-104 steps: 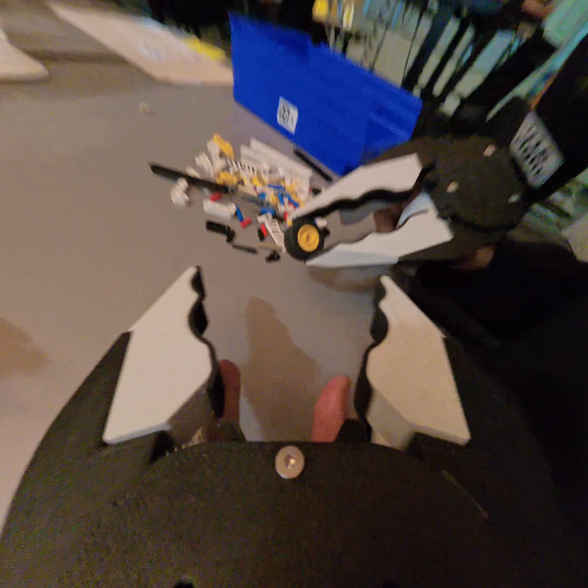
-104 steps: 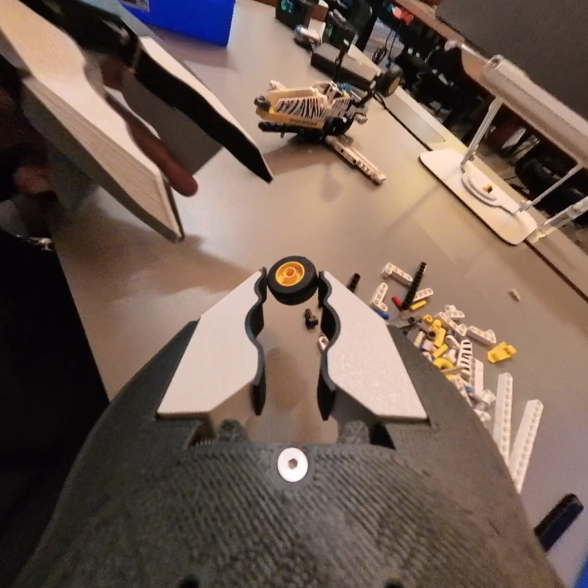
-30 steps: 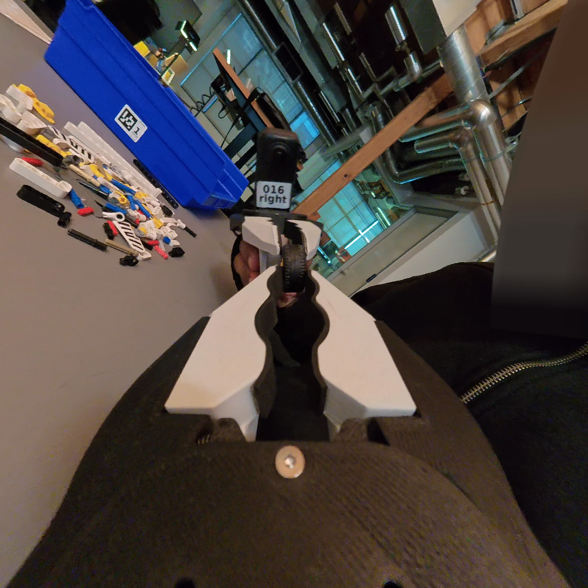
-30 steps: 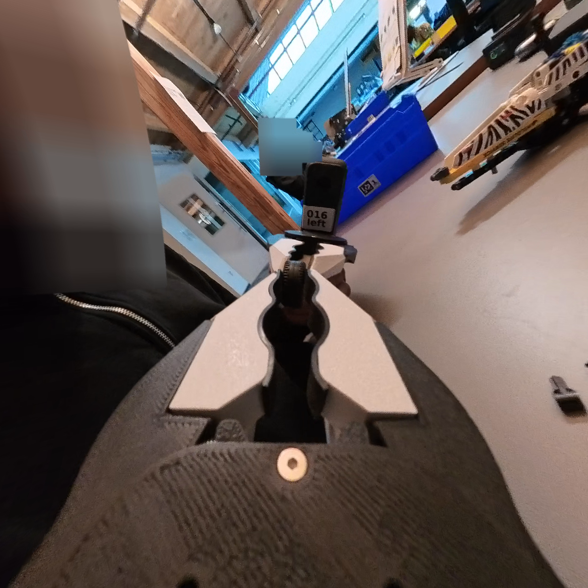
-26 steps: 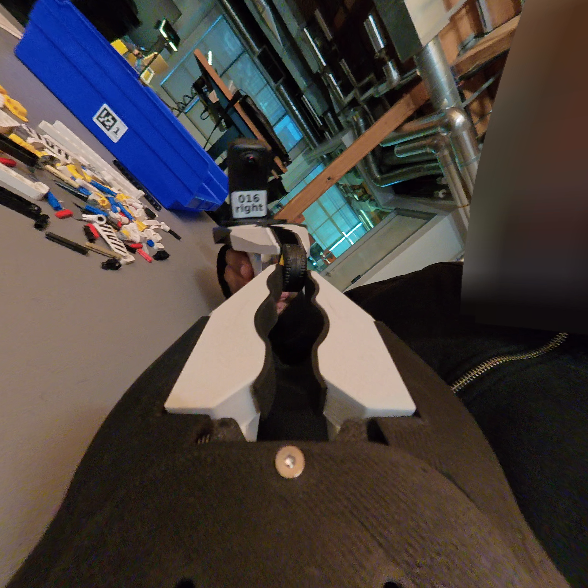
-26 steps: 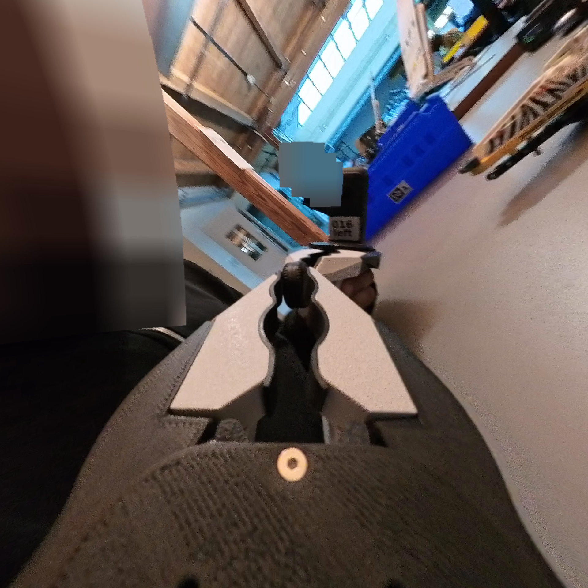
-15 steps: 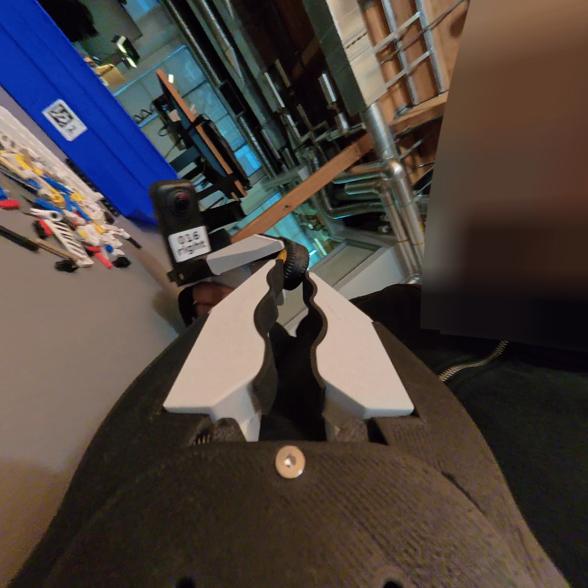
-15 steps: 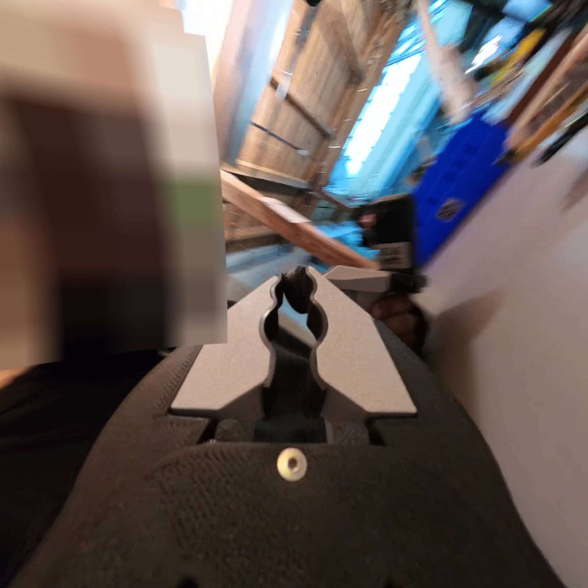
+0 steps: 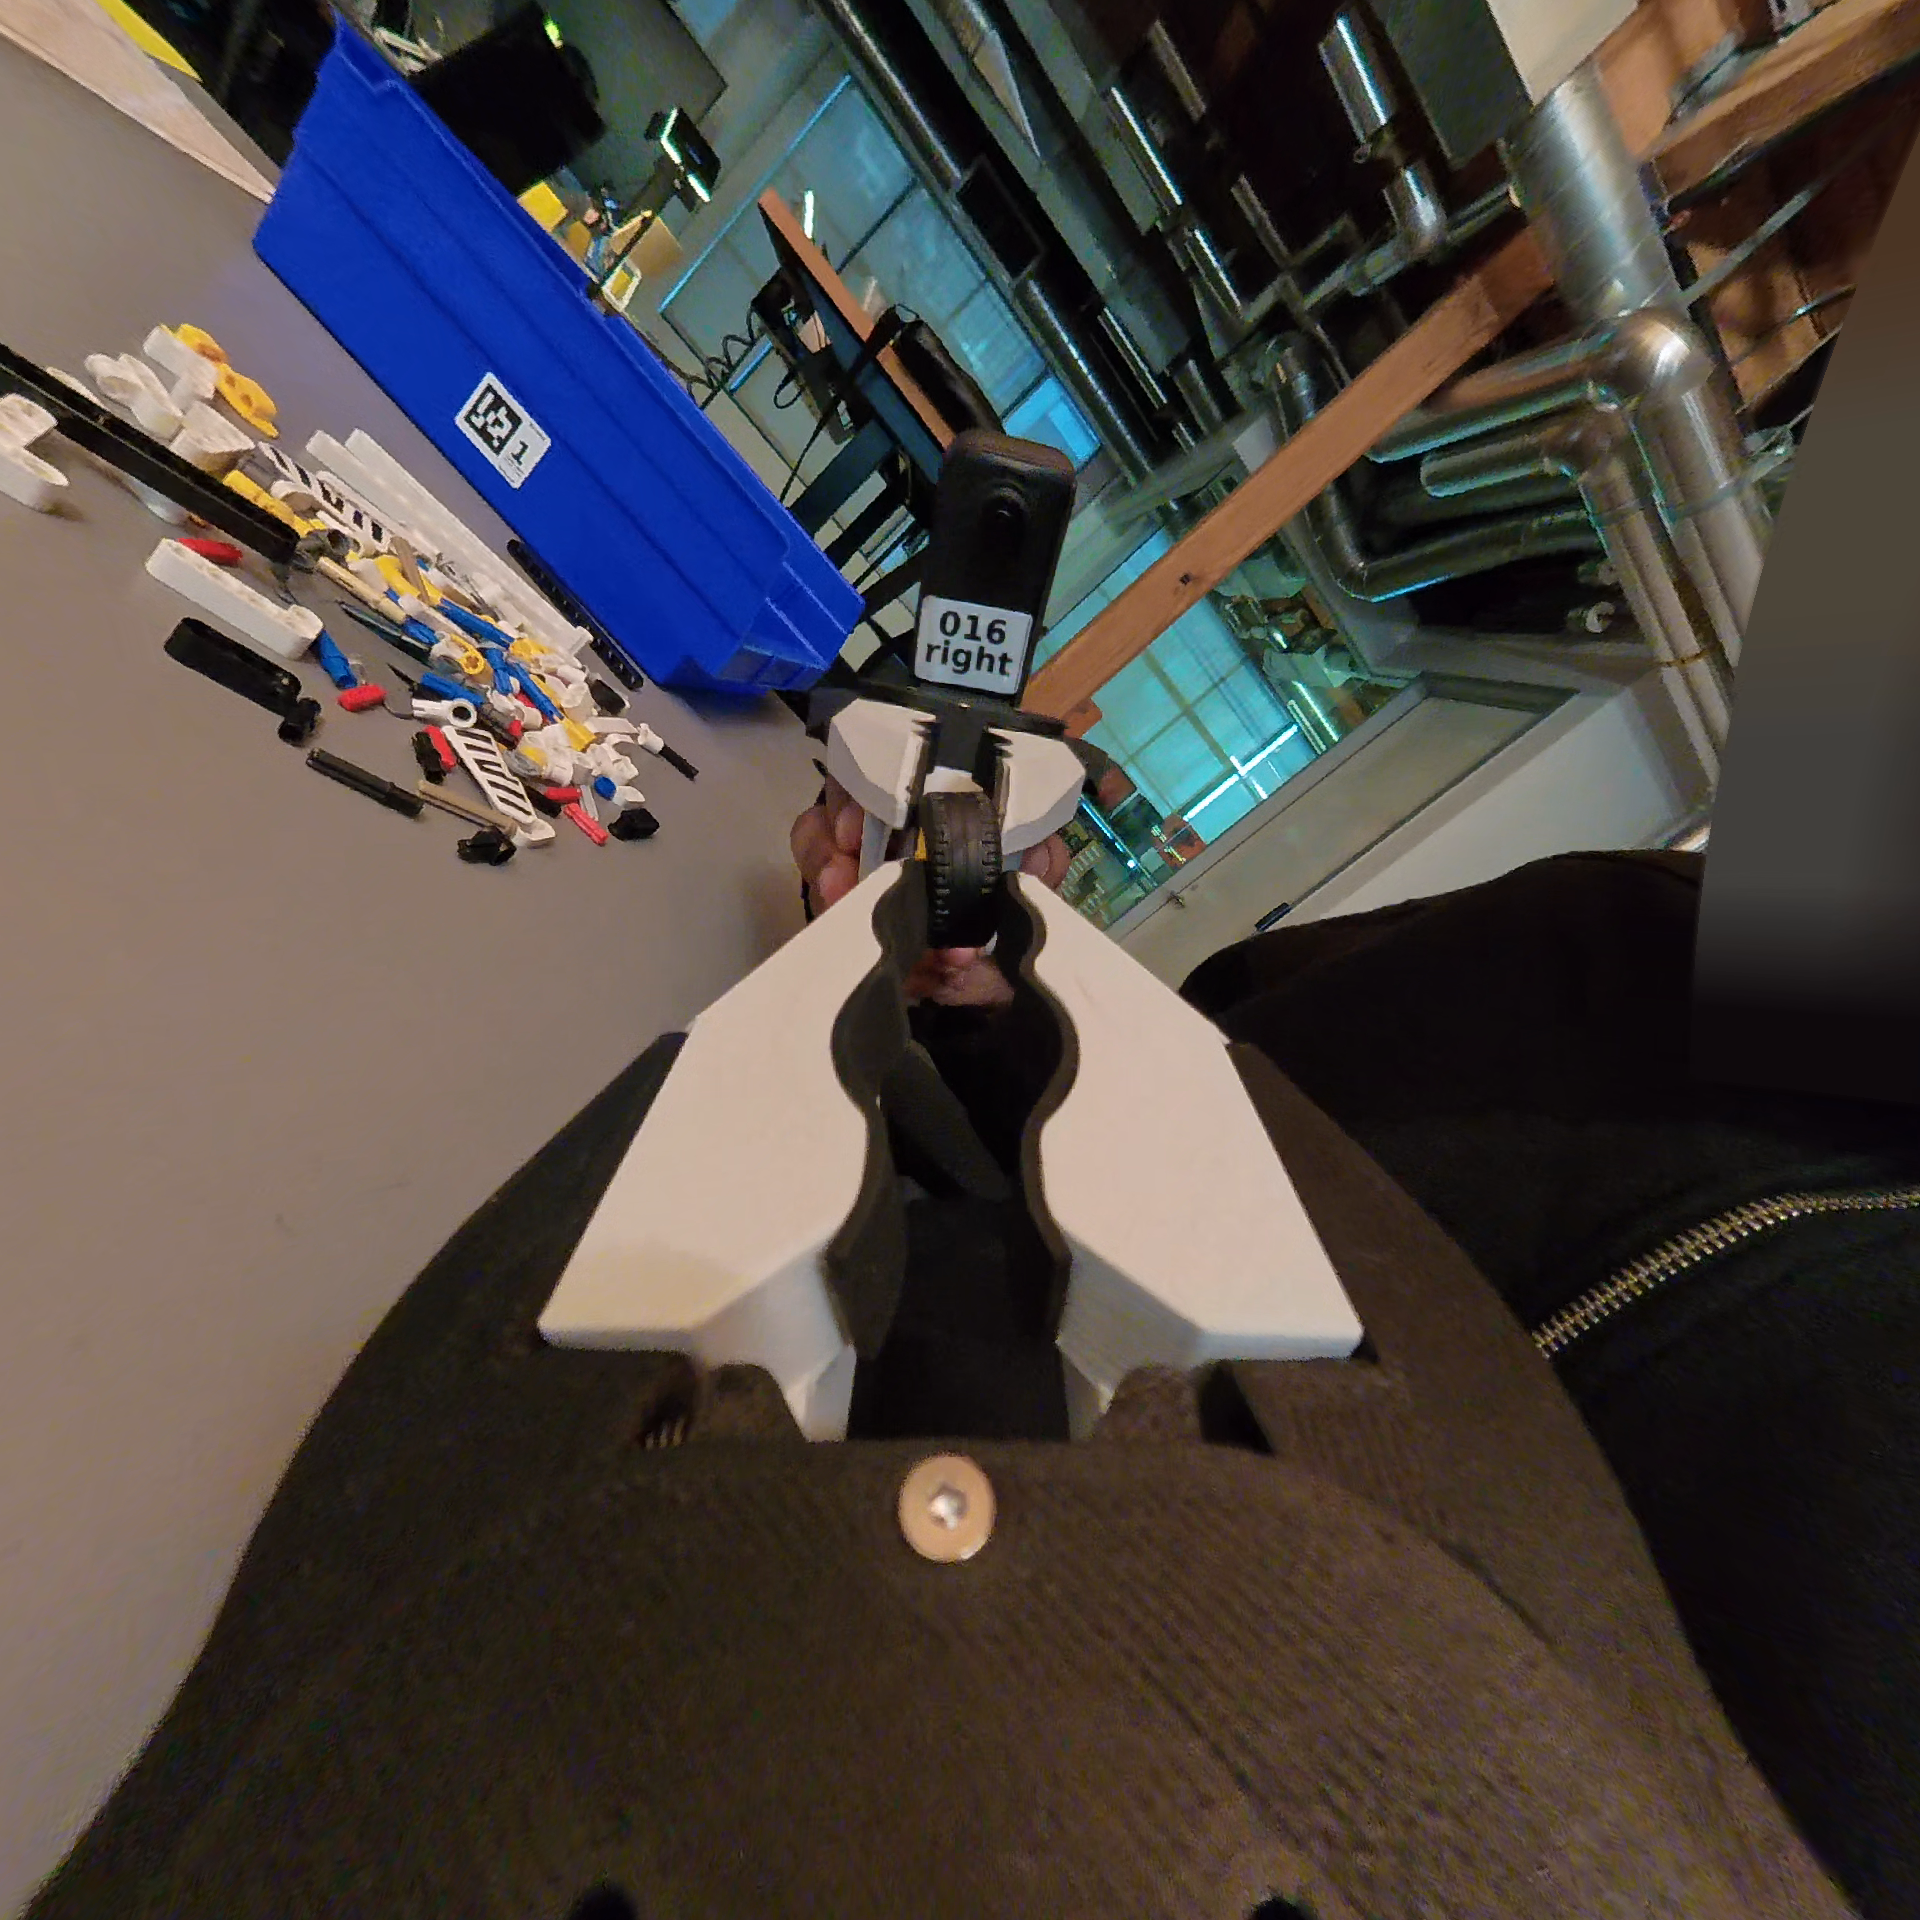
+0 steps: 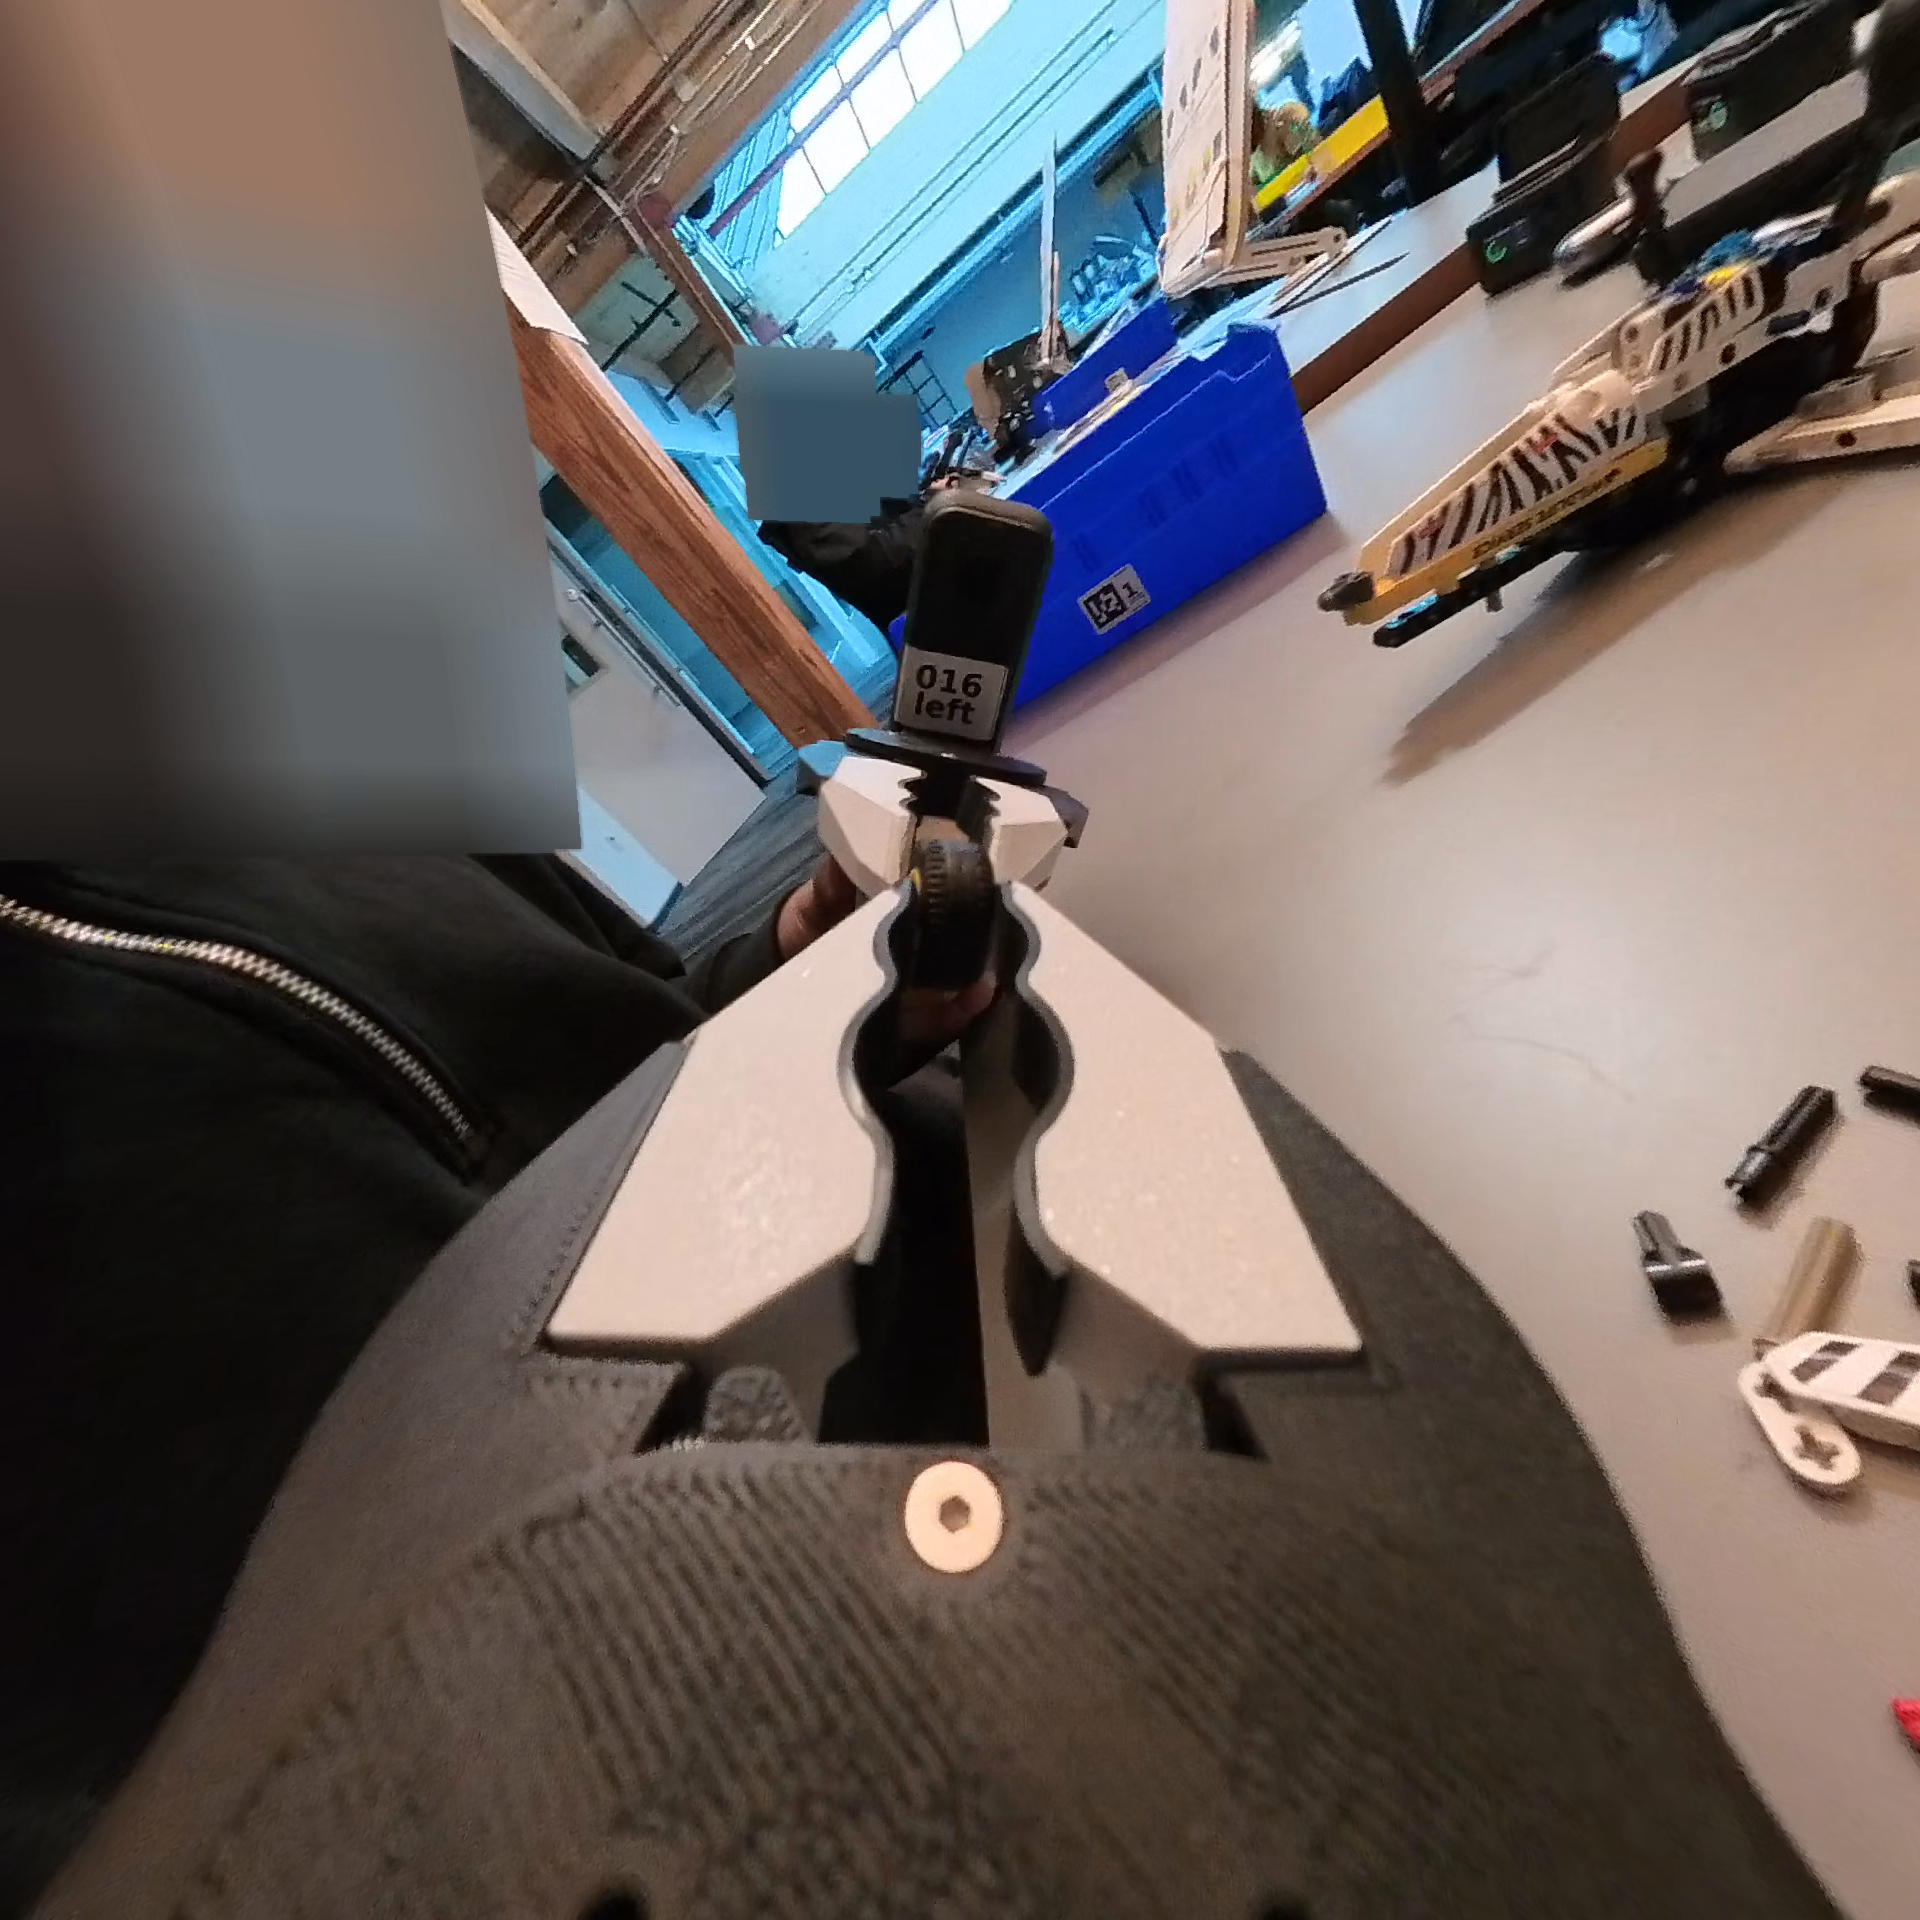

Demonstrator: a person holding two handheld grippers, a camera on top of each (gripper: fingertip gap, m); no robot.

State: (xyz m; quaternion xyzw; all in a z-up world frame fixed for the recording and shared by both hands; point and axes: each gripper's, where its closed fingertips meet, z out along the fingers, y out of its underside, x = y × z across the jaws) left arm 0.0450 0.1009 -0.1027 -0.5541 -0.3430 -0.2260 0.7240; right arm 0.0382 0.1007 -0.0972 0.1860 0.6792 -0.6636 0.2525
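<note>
Left wrist view: the left gripper and the right gripper face tip to tip above the grey table, both clamped on one black toy wheel with a yellow hub. Loose building-toy parts lie beside a blue bin.

Right wrist view: the same wheel sits pinched between both grippers' fingertips; a zebra-striped toy model lies well apart.

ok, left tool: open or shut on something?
Shut on the small black wheel: both fingertips of the left tool press its sides. The right tool grips it too.
</note>
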